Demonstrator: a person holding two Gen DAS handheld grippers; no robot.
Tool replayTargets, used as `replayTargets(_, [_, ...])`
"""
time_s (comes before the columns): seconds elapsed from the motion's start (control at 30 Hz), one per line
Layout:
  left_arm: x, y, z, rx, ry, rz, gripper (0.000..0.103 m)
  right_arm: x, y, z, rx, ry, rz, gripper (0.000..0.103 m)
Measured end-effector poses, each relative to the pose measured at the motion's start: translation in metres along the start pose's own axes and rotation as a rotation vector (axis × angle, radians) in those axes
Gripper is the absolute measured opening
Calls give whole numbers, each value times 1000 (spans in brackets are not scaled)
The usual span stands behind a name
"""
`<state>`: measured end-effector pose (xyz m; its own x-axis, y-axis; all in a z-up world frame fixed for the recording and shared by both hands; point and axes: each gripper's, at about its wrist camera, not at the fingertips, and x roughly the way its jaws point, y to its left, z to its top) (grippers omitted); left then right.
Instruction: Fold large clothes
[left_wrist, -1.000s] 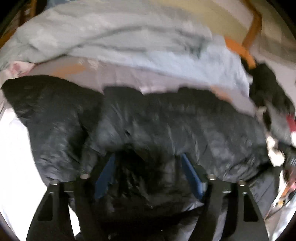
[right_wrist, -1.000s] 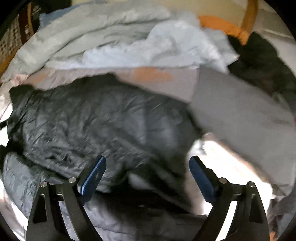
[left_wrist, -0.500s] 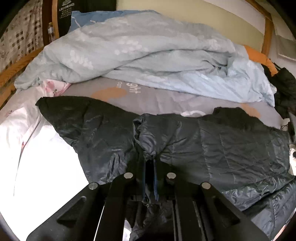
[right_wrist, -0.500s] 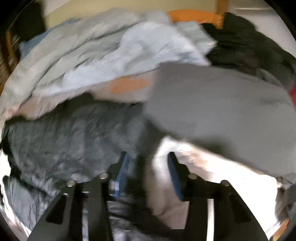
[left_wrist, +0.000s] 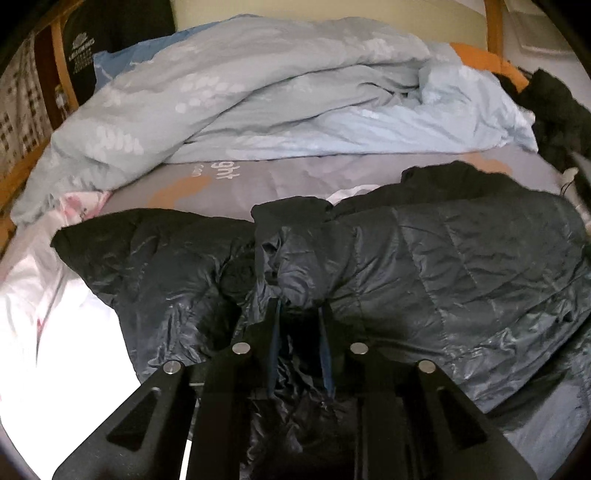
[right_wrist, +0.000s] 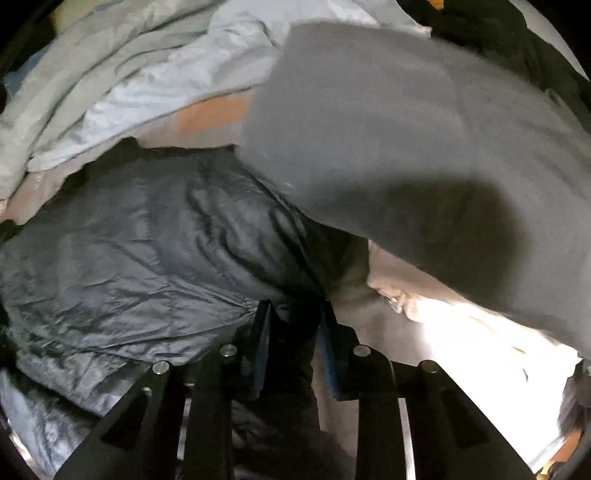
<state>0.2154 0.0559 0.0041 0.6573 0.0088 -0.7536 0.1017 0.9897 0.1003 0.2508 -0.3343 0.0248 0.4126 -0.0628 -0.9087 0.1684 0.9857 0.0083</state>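
A dark quilted jacket (left_wrist: 443, 266) lies spread across the bed, one sleeve reaching left. My left gripper (left_wrist: 300, 314) sits low over its middle with a raised bunch of the shiny fabric filling the narrow gap between the blue pads; its jaws are opening slightly. In the right wrist view the same jacket (right_wrist: 129, 258) fills the left half. My right gripper (right_wrist: 295, 314) is at the jacket's right edge, jaws closing, with dark fabric between the pads.
A grey garment (right_wrist: 388, 129) lies to the right, overlapping the jacket. A rumpled light blue duvet (left_wrist: 277, 92) is heaped at the back of the bed. Black clothes (left_wrist: 554, 110) sit far right. A wooden bed frame (left_wrist: 22, 173) runs along the left.
Both grippers went from wide apart to narrow around jacket fabric. The left gripper pinched fully, then eased a little. The right gripper dropped toward the jacket's right edge.
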Motion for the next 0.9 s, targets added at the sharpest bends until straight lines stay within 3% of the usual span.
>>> replayTargets(0.1, [-1,3,0,-5,-14,-10,20,-29,10,-10,-63,-19,88,27])
replayTargets(0.2, [-5,10,1,-45,-22,-10,30,-33,21,-12,-85,-24,57,28])
replayTargets(0.27, [-17,18,5,-71,-56,-13,37,-19,21,-15,-70,31,77,28])
replayTargets(0.33, [-34,31,10,-106,-116,11,60,2,19,-14,-77,91,97,28])
replayTargets(0.4, [-51,53,13,-162,-184,50,97,25,19,-15,-88,151,65,28])
replayTargets(0.43, [-57,64,14,-188,-209,68,102,30,16,-14,-66,164,69,28])
replayTargets(0.57, [-55,127,12,-341,-217,123,103,6,1,-6,42,111,109,28])
replayTargets(0.67, [-37,168,7,-447,-166,141,103,-25,-3,-2,15,-24,30,33])
replayTargets(0.7, [-26,180,4,-471,-141,135,103,-32,-2,-3,12,-50,14,36])
replayTargets(0.77, [-1,193,-5,-483,-69,96,103,-46,-6,0,18,-125,-5,59])
replayTargets(0.9, [48,206,-27,-560,75,18,97,-58,0,1,22,-174,27,61])
